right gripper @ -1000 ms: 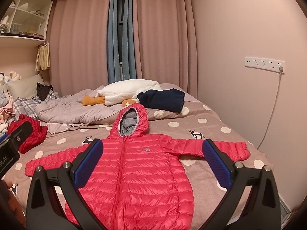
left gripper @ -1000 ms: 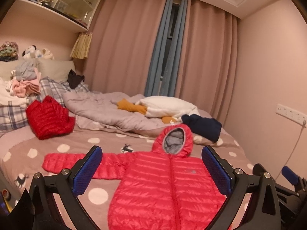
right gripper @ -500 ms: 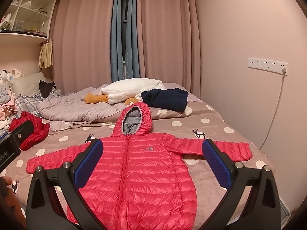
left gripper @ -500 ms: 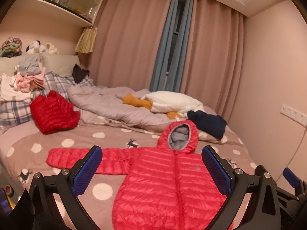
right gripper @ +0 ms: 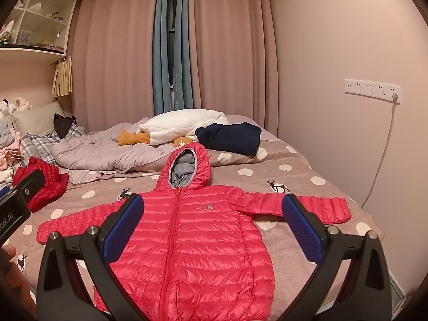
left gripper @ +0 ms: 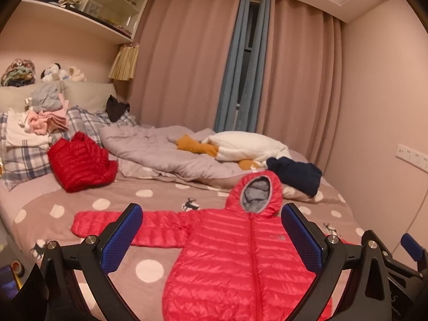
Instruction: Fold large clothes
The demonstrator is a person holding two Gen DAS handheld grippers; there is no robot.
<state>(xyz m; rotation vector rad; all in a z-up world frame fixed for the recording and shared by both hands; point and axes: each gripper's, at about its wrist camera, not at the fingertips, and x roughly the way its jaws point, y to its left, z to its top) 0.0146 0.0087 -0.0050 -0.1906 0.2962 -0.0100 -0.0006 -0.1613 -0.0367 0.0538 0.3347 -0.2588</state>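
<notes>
Red puffer jackets (right gripper: 192, 235) (left gripper: 80, 165) — two

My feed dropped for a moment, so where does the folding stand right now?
Done: the pink jacket lies flat on the bed, zipped, sleeves spread. In hand: nothing; left gripper and right gripper hover, jaws open. Left: every fold. The red jacket sits bunched near the pillows.

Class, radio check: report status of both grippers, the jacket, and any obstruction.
Left gripper open, empty. Right gripper open, empty. Red hooded puffer jacket flat on bed, zipped, sleeves spread, unfolded. Nothing on it.
</notes>
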